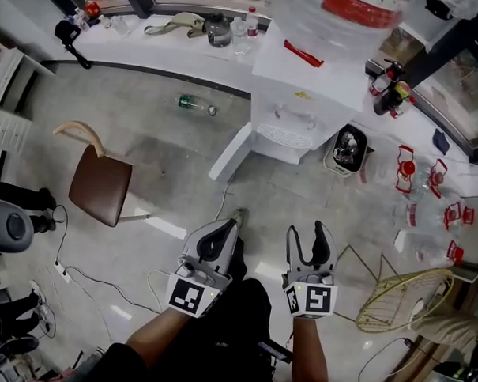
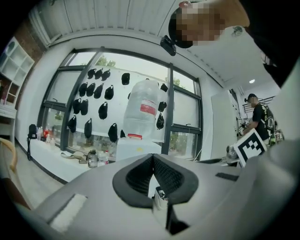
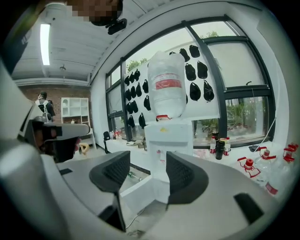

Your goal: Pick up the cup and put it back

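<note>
In the head view, both forearms reach forward from the bottom edge, side by side, each holding a gripper over the pale floor (image 1: 169,155). The left gripper (image 1: 231,223) points up the picture and leans slightly right, with its jaws drawn together. The right gripper (image 1: 307,230) stands just beside it, jaws spread in an open fork with bare floor between them. Ahead of both, well apart from the fingertips, stands a white water dispenser (image 1: 294,109). A brown chair (image 1: 101,184) is to the left, a yellow wire stool (image 1: 400,300) to the right, and a plastic bottle (image 1: 197,105) lies on the floor. The cup cannot be picked out here, since the small things at the dispenser are too small to tell.

In the left gripper view, the left gripper (image 2: 153,155) points level at the dispenser (image 2: 136,147), which stands before a wide window. The dark pads meet at their tips, clenched on nothing.

In the right gripper view, the right gripper (image 3: 148,161) tilts slightly downward. Its pads are released and wide apart, and nothing is held. The dispenser (image 3: 168,136), topped by its large water bottle (image 3: 166,84), shows through the gap, far beyond the fingers. No cup can be made out here either.
</note>
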`<state>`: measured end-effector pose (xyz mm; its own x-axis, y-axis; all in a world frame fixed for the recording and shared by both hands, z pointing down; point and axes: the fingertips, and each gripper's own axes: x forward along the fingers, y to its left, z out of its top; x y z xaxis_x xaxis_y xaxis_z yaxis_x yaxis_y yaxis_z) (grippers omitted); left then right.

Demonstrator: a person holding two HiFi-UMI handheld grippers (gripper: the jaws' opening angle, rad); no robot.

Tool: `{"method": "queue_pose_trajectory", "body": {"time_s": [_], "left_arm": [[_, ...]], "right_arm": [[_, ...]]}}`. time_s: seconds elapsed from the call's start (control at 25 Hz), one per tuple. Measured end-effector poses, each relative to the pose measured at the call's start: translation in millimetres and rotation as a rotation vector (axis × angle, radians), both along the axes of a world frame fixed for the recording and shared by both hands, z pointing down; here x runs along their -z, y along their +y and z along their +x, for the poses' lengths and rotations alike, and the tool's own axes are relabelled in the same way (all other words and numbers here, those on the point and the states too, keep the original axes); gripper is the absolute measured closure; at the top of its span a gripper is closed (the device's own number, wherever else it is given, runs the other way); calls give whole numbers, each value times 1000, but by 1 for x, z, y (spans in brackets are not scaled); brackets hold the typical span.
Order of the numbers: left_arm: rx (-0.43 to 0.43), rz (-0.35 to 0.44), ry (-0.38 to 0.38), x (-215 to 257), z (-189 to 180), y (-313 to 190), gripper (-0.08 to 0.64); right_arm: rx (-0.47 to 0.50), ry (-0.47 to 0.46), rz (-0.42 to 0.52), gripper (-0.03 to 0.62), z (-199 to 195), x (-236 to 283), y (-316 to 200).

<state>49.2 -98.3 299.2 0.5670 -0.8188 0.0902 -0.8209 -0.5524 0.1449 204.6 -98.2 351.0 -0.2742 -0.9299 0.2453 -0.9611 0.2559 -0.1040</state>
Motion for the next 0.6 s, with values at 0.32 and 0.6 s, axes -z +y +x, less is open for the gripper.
{"method": "queue_pose_trajectory", "body": {"time_s": [0.32,0.6], "left_arm": [[-12,5,1,-129,8,-80,555],[-27,5,2,-244,11,-131,555]], "right_arm": [[-20,23,-9,356,3,-136,-62],[-15,44,21,350,3,-253,-104]]}}
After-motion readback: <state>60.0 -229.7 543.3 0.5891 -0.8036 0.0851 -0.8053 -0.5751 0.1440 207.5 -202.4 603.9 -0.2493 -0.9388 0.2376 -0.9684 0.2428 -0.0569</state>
